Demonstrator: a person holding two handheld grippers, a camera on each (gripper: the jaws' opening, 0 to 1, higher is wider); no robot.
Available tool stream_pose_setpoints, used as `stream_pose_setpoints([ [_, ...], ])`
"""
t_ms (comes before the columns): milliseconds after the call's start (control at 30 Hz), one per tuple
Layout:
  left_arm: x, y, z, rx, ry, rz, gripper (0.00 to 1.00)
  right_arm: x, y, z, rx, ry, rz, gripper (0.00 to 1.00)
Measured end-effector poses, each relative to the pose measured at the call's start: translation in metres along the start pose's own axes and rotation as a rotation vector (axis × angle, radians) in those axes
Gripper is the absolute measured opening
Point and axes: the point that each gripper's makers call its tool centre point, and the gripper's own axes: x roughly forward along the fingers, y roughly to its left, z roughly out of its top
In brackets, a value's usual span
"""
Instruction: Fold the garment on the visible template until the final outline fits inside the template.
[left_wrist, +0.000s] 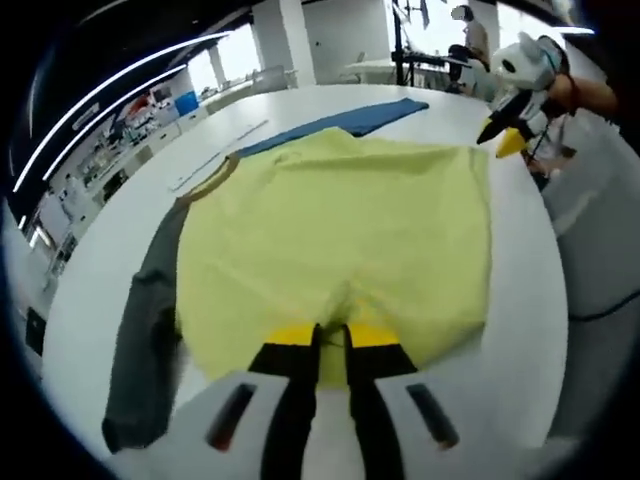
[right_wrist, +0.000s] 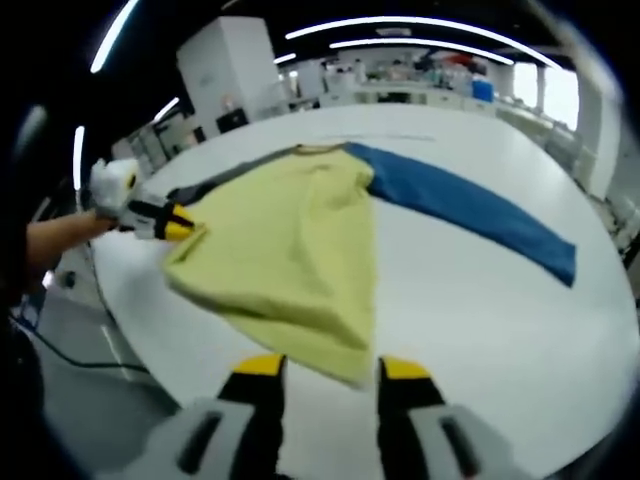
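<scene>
A yellow garment (left_wrist: 340, 230) with one grey sleeve (left_wrist: 145, 340) and one blue sleeve (left_wrist: 350, 122) lies spread on a white table (left_wrist: 120, 240). My left gripper (left_wrist: 332, 338) is at its near hem, jaws pinched together with yellow cloth between them. In the right gripper view this same left gripper (right_wrist: 180, 228) holds the edge of the garment (right_wrist: 290, 250), slightly lifted. My right gripper (right_wrist: 333, 368) is open, a corner of the cloth lying between its spread jaws. It also appears in the left gripper view as the right gripper (left_wrist: 510, 142), at the far right corner. The blue sleeve (right_wrist: 470, 215) stretches away to the right.
The table edge (right_wrist: 130, 310) runs close to both hands, with floor and a black cable (right_wrist: 85, 362) beyond. A thin pale strip (left_wrist: 220, 152) lies on the table past the collar. A person (left_wrist: 470, 35) stands far back among desks.
</scene>
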Motion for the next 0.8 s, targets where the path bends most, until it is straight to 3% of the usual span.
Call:
stream_pose_setpoints([
  [400,0.004,-0.004,0.002,0.059,0.018,-0.028,0.01,0.007,-0.006,-0.004,-0.015,0.030,-0.044,0.19],
  [800,-0.011,-0.003,-0.002,-0.016,0.034,0.014,0.00,0.009,-0.012,-0.010,0.018,0.044,-0.096,0.10],
])
